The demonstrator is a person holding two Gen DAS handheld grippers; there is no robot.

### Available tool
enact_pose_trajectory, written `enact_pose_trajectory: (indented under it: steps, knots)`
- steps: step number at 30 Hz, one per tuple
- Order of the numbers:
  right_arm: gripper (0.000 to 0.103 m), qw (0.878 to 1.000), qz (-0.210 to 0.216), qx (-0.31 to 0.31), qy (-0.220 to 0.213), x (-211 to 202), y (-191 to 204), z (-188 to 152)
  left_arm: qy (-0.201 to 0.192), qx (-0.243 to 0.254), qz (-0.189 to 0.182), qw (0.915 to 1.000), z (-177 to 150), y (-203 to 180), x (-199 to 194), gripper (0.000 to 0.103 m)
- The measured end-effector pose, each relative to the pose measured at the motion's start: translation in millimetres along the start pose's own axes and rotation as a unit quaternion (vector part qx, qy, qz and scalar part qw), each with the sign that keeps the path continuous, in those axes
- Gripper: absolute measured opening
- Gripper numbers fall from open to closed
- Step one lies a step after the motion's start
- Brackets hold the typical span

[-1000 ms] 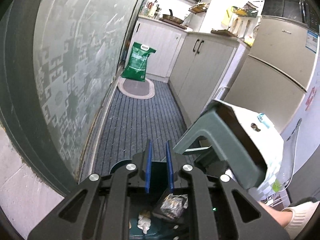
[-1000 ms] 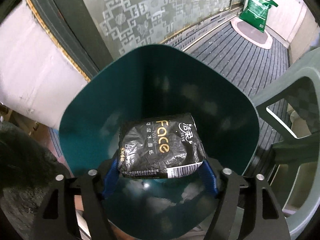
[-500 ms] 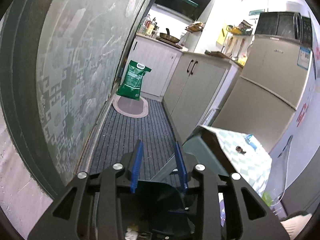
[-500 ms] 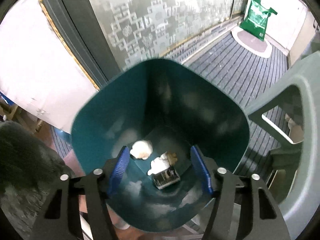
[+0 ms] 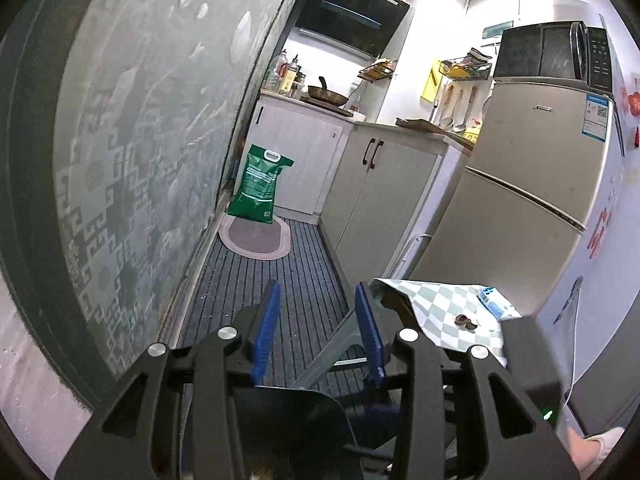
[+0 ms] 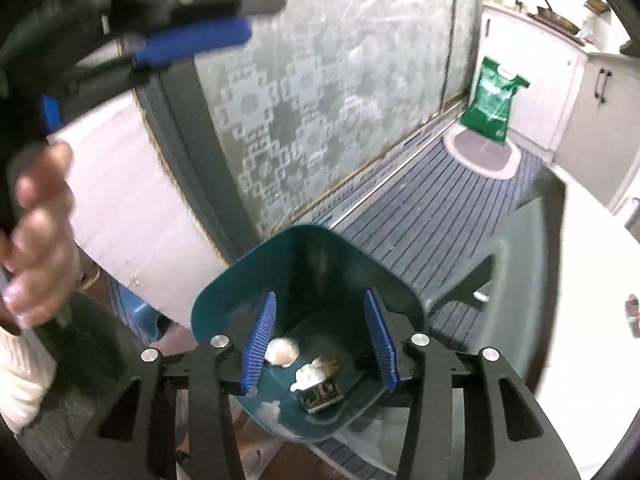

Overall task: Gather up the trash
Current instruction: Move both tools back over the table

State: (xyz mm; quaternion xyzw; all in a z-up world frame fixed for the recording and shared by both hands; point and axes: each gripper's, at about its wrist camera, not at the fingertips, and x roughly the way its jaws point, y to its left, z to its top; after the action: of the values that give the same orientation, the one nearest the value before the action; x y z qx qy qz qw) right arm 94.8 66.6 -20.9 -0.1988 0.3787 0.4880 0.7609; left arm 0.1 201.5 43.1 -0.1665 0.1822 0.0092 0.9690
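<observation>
Kitchen: narrow galley with a frosted, patterned glass sliding door on the left, a grey ribbed floor mat down the middle and white cabinets with a cream fridge on the right.
Left hand: blurred at the left edge of the right wrist view, fingers curled round its handle, raised well above the bin.
Left gripper: level, pointing down the galley; its blue jaws stand apart with nothing between them.
Teal plastic waste bin: on the floor beside the door, mouth tipped towards the right camera, probably so that drops land inside.
Trash in bin: a black tissue packet, a white crumpled tissue and a pale wad lie on the bin's bottom.
Right gripper: held over the bin's mouth, pointing down into it; jaws spread wide and empty, which suggests a release pose.
Green stool: just right of the bin.
Checked cloth worktop: far right, carrying small brown scraps and a blue-white packet; I judge these the likely remaining pickups.
</observation>
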Motion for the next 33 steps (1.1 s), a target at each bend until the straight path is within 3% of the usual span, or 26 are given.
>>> enact_pose_trajectory:
  steps: [9, 22, 28, 33]
  knots:
    - [0.046, 0.996, -0.046, 0.052, -0.057, -64, -61, -1, 0.02, 0.032, -0.009, 0.9992, -3, -41, 26, 0.044]
    - [0.046, 0.982, -0.105, 0.136, -0.08, -114, -154, -44, 0.094, 0.087, -0.02, 0.9915, -20, -109, 80, 0.044]
    - [0.046, 0.976, -0.121, 0.166, -0.077, -122, -184, -64, 0.135, 0.129, -0.015, 0.9823, -33, -142, 109, 0.044]
    - [0.046, 0.972, -0.12, 0.187, -0.07, -124, -205, -79, 0.185, 0.169, -0.009, 0.968, -49, -166, 140, 0.04]
